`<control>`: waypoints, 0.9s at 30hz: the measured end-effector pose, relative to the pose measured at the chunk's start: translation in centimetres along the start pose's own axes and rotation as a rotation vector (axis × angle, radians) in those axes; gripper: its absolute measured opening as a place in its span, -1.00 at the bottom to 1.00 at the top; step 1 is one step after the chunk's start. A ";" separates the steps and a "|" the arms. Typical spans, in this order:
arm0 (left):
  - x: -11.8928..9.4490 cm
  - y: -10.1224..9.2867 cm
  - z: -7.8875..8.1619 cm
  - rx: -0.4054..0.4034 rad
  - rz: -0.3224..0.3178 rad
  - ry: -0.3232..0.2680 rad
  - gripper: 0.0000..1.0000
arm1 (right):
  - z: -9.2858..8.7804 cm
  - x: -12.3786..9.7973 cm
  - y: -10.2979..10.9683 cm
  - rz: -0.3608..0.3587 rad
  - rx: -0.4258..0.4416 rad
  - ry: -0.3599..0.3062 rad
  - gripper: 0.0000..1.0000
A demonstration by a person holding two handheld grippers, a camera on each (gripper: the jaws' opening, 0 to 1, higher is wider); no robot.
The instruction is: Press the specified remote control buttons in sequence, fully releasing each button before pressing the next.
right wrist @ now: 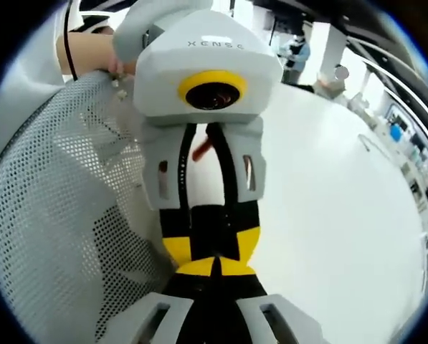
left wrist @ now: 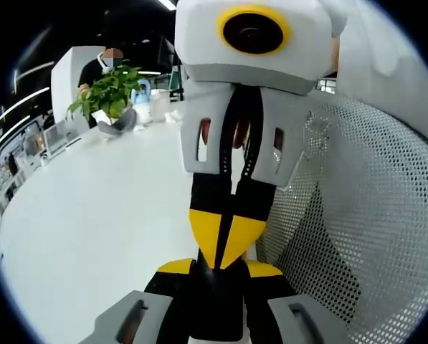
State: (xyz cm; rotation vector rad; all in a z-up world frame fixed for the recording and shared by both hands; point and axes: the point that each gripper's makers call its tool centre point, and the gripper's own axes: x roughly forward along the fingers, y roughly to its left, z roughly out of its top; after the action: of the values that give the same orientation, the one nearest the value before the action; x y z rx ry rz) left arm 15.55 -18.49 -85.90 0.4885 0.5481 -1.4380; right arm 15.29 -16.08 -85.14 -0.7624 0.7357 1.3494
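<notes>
My two grippers face each other tip to tip over a white table (left wrist: 92, 236). In the left gripper view my left gripper (left wrist: 219, 279) rises from the bottom, its black and yellow jaws shut with nothing between them. The right gripper (left wrist: 221, 247) comes down from the top, its yellow tips closed together and meeting mine. In the right gripper view the right gripper (right wrist: 215, 271) stands shut at the bottom, and the left gripper (right wrist: 212, 240) hangs from above, shut, its tips against it. A hand (right wrist: 92, 54) holds the left gripper.
A white mesh chair back (left wrist: 371, 215) stands close beside the grippers, also seen as the mesh (right wrist: 63, 201). A potted green plant (left wrist: 110, 97) stands at the table's far end near a seated person (left wrist: 99, 68). The white tabletop (right wrist: 343, 215) spreads wide.
</notes>
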 end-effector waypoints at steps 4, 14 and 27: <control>0.0 0.0 0.0 0.000 0.000 -0.001 -0.49 | -0.4 -0.3 -0.1 -0.001 0.003 0.006 -1.00; 0.0 0.0 0.0 -0.001 0.000 -0.001 -0.49 | -2.1 -1.4 -0.3 0.007 0.046 0.010 -0.74; 0.0 0.0 0.0 -0.001 0.000 -0.003 -0.49 | -2.7 -1.5 -0.4 0.027 0.079 0.003 -0.54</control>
State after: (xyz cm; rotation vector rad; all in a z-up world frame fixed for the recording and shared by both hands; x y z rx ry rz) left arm 15.54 -18.52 -85.87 0.4850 0.5466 -1.4380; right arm 15.49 -19.19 -85.36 -0.6939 0.7998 1.3354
